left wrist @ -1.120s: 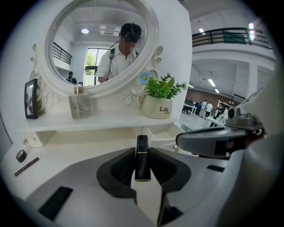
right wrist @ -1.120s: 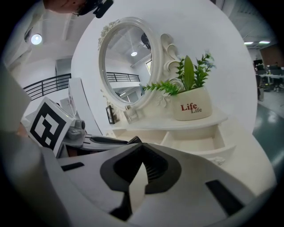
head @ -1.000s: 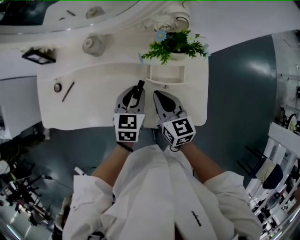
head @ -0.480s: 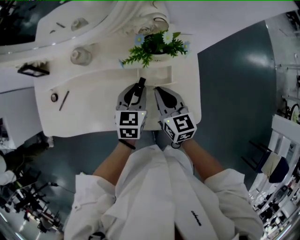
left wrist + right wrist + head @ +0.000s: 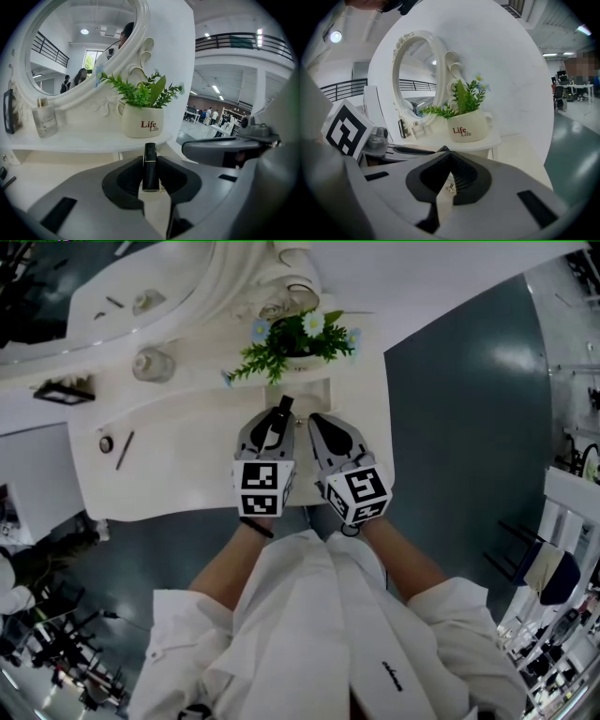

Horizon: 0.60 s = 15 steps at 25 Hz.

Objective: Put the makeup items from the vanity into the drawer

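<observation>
L gripper [image 5: 270,427] clamps black lipstick [image 5: 150,165]; R gripper [image 5: 449,155] jaws together, empty.

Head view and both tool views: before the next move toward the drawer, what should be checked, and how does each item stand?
1. Lipstick gripped by the left tool: ok, clamped upright between the jaws.
2. Right tool free: ok, jaws together, nothing held.
3. Drawer open to take the lipstick: cannot tell, the tools hide part of its front.
4. Path clear of the flower pot: ok, it stands apart, beyond both tools.
5. Vanity top cleared: not ok, a pencil and a small round item lie near its left end.
</observation>
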Available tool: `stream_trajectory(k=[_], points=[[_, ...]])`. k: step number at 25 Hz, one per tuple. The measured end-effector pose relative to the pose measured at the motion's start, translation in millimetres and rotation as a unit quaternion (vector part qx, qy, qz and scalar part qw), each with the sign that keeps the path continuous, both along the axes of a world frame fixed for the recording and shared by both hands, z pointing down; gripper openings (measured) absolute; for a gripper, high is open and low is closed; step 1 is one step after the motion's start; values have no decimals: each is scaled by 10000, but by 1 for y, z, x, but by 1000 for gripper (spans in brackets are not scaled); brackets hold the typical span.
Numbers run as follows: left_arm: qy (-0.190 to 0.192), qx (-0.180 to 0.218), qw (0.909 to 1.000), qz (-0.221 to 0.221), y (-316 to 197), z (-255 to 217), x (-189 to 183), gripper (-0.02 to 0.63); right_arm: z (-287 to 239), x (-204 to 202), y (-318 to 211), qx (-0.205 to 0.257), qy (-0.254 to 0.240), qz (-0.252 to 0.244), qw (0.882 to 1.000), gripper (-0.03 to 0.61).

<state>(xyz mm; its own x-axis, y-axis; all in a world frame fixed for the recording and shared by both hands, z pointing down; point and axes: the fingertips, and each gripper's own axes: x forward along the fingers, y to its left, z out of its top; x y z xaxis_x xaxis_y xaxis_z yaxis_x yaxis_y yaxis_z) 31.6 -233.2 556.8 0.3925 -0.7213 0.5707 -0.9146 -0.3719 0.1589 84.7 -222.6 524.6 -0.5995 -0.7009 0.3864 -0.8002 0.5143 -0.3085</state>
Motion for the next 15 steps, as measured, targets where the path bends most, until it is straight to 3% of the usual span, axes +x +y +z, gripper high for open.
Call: stream_trajectory(k=[15], points=[[15,-167,9999,-9,-17,4,26,114,3,18,-9,-43,-16,30,10000,17]])
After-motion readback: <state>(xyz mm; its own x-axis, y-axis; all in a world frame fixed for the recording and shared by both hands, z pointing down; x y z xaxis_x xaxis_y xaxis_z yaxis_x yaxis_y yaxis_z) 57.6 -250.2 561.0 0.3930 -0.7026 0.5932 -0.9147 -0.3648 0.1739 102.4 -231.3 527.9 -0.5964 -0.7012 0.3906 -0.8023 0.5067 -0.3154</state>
